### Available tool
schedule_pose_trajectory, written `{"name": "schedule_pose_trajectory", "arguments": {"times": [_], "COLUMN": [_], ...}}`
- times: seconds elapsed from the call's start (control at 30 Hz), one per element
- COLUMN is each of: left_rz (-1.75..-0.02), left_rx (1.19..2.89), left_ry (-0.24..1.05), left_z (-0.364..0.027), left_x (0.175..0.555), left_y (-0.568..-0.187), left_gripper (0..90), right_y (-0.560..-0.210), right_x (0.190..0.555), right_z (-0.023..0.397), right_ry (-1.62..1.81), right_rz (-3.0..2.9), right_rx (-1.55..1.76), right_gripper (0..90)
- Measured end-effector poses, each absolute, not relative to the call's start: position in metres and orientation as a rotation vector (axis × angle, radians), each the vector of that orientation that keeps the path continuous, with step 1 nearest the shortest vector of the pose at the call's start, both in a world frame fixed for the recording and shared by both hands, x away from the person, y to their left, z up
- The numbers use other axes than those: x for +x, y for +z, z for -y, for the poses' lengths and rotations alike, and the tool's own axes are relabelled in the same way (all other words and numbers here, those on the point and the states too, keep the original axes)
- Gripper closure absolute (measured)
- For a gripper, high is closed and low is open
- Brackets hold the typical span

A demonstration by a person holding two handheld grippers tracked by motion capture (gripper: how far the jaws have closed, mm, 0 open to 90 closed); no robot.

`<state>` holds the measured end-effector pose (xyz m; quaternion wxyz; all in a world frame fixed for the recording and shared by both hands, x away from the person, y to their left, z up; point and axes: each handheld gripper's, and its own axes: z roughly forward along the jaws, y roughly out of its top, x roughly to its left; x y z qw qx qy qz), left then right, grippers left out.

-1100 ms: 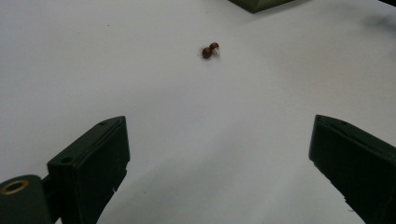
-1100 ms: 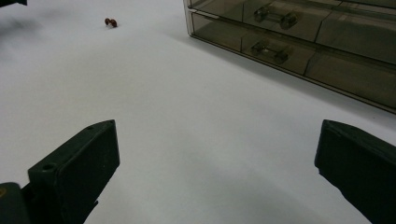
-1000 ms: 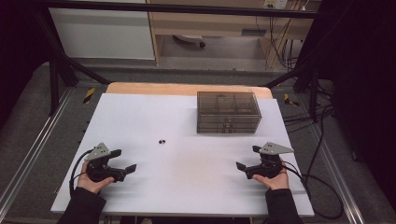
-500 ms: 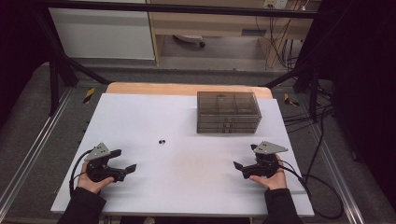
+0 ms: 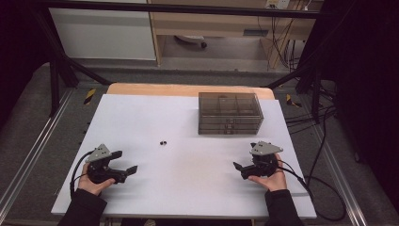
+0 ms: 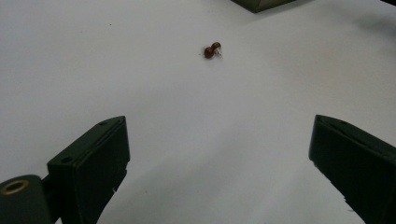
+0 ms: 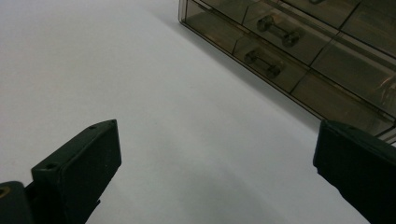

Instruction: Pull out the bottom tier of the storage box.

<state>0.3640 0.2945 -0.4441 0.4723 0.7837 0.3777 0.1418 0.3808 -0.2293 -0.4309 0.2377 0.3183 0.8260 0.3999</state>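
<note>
Both tongs stand wide and empty, and the small brown earring pair point(image 5: 163, 142) lies ahead-right of your left tongs point(image 5: 126, 162), nearer them than your right tongs point(image 5: 244, 158).

You are working in a lab or test rig, not a home. The white table point(image 5: 141, 117) sits inside a black metal frame point(image 5: 56, 61) with rails point(image 5: 28, 155) along both sides (yellow-black hazard tape point(image 5: 89, 95) marks the corners). Loose cables point(image 5: 324, 132) run over the grey floor point(image 5: 28, 117) at your right, and plain cabinets point(image 5: 103, 33) stand behind.
</note>
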Motion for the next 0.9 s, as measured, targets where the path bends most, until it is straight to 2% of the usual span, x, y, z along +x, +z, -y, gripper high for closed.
{"name": "schedule_pose_trajectory", "arguments": {"times": [0.9], "left_rz": [-0.927], "left_rx": [1.929], "left_ry": [0.359], "left_z": [-0.295], "left_x": [0.364], "left_y": [-0.444], "left_gripper": [4.9], "right_y": [-0.427], "right_x": [0.394], "right_z": [0.199], "right_ry": [0.832], "right_rz": [-2.297], "right_rx": [0.687], "right_gripper": [3.1]}}
